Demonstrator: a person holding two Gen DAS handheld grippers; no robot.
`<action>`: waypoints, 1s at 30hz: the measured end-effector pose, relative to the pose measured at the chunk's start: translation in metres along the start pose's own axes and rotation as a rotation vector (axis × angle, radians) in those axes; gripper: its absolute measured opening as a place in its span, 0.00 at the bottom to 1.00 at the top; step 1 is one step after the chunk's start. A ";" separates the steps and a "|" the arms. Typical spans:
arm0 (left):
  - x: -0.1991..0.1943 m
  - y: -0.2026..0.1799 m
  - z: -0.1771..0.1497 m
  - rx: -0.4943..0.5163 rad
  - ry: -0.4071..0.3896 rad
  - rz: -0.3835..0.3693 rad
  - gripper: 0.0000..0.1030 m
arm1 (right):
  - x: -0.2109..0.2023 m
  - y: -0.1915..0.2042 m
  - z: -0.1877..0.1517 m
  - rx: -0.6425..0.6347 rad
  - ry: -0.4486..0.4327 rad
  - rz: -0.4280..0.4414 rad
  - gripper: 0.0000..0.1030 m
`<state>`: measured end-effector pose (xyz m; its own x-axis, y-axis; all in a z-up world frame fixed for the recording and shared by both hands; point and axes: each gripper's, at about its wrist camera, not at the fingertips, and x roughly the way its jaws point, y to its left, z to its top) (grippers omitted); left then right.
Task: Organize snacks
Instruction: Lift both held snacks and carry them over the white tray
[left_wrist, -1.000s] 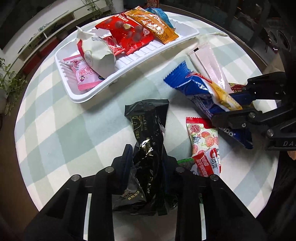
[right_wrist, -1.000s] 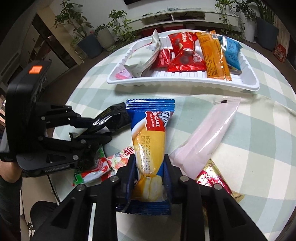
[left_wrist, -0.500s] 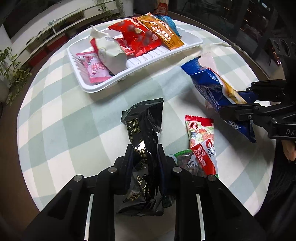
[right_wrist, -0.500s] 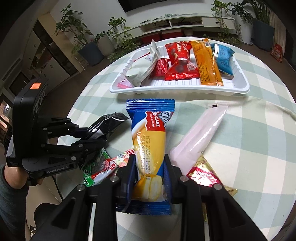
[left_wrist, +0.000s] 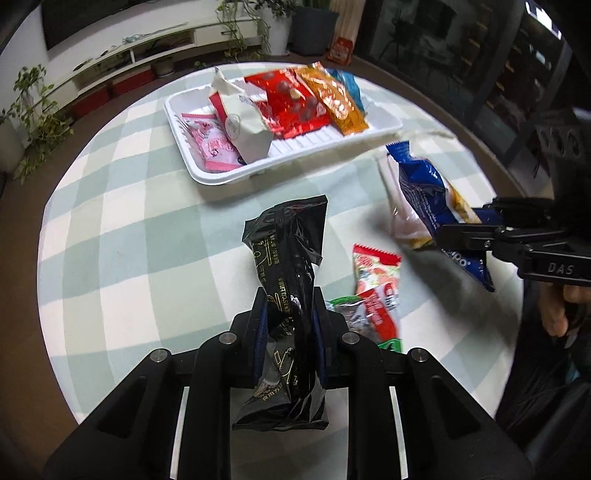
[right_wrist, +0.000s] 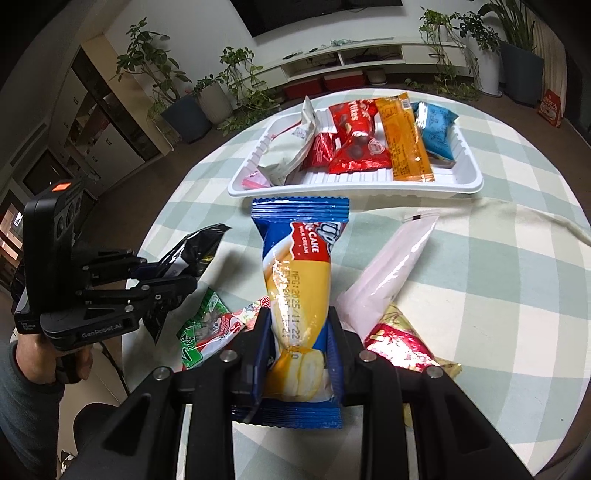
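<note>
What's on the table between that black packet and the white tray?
Nothing: in the left wrist view only bare checked tablecloth separates the black packet from the white tray.

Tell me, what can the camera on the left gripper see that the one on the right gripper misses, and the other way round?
Only the left wrist view shows the pink packet lying flat in the tray and the left gripper from behind, shut on the black packet.

Only the right wrist view shows the red and gold packet on the cloth and the cake's yellow front, pinched in the right gripper.

Both show the white tray of snacks, the blue cake packet, the pale pink pouch and the strawberry packet.
</note>
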<state>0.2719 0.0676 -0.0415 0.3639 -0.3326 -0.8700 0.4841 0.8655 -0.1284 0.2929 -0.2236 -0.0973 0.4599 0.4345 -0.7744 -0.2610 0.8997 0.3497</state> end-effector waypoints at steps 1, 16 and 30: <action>-0.005 0.000 0.000 -0.017 -0.016 -0.009 0.18 | -0.003 -0.002 0.000 0.004 -0.005 -0.001 0.29; -0.062 0.022 0.021 -0.188 -0.197 -0.054 0.18 | -0.059 -0.077 0.016 0.138 -0.114 -0.070 0.29; -0.078 0.037 0.136 -0.234 -0.297 -0.084 0.18 | -0.093 -0.101 0.114 0.103 -0.235 -0.154 0.29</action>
<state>0.3694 0.0744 0.0858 0.5616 -0.4703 -0.6807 0.3396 0.8813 -0.3287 0.3733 -0.3501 -0.0001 0.6745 0.2793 -0.6834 -0.0909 0.9500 0.2986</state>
